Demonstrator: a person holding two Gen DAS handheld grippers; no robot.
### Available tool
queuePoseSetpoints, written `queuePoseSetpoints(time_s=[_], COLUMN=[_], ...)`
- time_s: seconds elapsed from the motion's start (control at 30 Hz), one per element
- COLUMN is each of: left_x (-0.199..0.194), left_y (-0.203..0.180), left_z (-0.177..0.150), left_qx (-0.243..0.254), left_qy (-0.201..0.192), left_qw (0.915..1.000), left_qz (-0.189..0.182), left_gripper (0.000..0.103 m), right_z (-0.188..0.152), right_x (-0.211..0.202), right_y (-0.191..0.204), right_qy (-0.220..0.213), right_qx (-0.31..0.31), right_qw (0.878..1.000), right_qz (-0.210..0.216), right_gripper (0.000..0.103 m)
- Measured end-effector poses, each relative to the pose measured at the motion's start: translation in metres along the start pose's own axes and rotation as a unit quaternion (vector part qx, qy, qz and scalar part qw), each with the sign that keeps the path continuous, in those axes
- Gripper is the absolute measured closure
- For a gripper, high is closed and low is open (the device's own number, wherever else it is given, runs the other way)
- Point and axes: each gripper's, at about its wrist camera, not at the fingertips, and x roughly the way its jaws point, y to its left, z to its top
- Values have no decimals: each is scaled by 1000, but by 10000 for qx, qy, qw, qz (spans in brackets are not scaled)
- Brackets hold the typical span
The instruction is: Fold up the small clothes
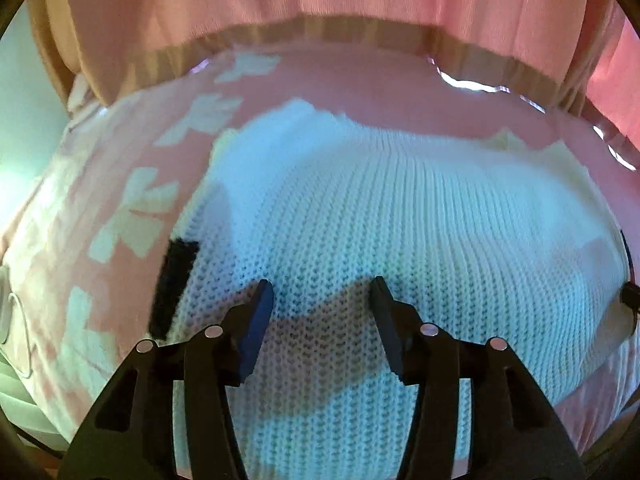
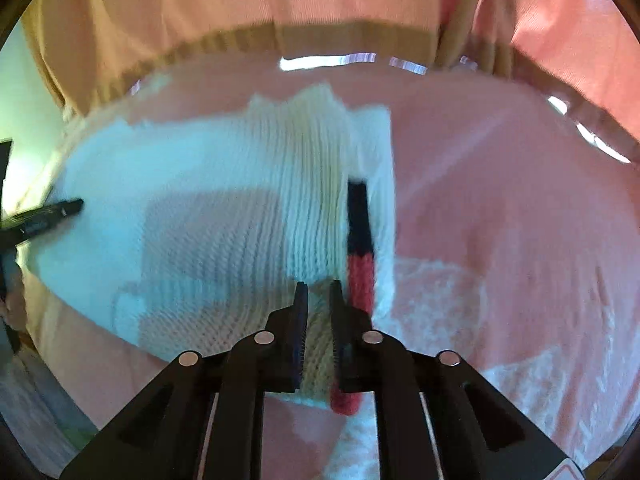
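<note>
Across the pink bow-print bench cover (image 1: 120, 208), I'd keep my right gripper (image 2: 319, 292) clenched on the white ribbed knit garment (image 1: 400, 220), left gripper (image 1: 322, 292) released, and lay the fold flat.

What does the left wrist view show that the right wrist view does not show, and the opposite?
Only the left wrist view shows the white bow pattern on the pink cover and the left gripper open above the white knitted garment.

Only the right wrist view shows the red part of the trim and the right gripper shut on the garment's edge.

Both show the garment, its black trim and the pink cover.
</note>
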Motion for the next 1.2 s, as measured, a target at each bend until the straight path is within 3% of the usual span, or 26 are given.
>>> queuePoseSetpoints(time_s=[0.13,0.3,0.37,0.43,0.47,0.63,0.83,0.97,1.03,1.1,1.2], left_x=[-4,-22,-23,-19,-16,-10,-32,-19,-7,-3,-4], left_y=[5,13,10,3,0,-6,-5,-21,-23,-20,-18], left_z=[1,-4,-9,-17,-20,-31,-31,-31,-32,-31,-29], left_qx=[-147,-402,-417,-270,-185,172,-234,-38,9,-84,-108], left_qy=[43,-192,-170,-71,-2,-93,-253,-105,29,-7,2], left_qw=[9999,9990,9990,9996,9998,9990,9994,9999,9998,9998,9999], left_qz=[79,88,33,44,92,394,7,90,195,179,130], left_gripper=[50,43,42,42,42,33,33,33,31,27,27], right_z=[-15,-7,-8,-17,-18,-15,-13,0,3,6,10], right_x=[20,-12,-1,21,23,-6,-23,-6,9,30,22], right_y=[5,10,17,16,13,10,43,66,70,61,49], right_qy=[476,-215,3,462,472,-36,-520,-516,-372,-120,-195], right_qx=[-191,-42,-127,-275,-279,163,-98,-303,-373,-299,37], right_qw=[9979,9998,9999,9977,9977,9998,9979,9970,9982,9995,9993], right_qz=[-403,-18,43,-418,-400,-77,371,490,300,73,319], right_gripper=[93,84,84,87,88,82,82,80,76,78,77])
